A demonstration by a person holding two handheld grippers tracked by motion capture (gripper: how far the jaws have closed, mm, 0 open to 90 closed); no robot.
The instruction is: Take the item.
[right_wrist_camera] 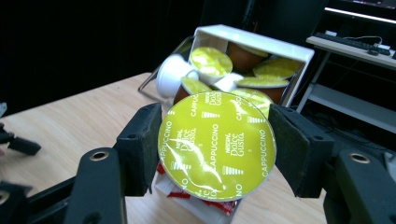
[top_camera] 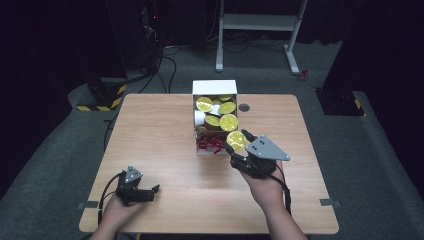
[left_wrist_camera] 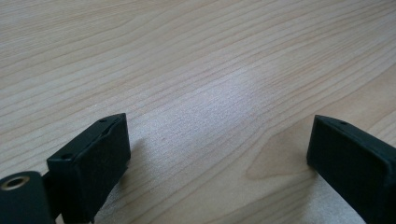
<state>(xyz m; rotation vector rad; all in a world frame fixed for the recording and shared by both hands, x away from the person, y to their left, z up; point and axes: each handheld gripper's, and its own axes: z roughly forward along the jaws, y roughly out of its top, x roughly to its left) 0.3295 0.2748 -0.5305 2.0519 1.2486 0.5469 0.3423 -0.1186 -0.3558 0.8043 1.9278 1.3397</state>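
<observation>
Right gripper (right_wrist_camera: 217, 144) clamped on yellow-lidded coffee capsule (right_wrist_camera: 217, 145), held just beside the white box (top_camera: 215, 87) of capsules; left gripper (left_wrist_camera: 217, 158) resting wide open on table (left_wrist_camera: 196, 60), gripping nothing.

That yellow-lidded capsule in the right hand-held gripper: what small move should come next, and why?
Probably carry it clear of the box and lower it to the table. The right hand-held gripper is shut on the capsule, held in the air beside the white box of similar capsules.
</observation>
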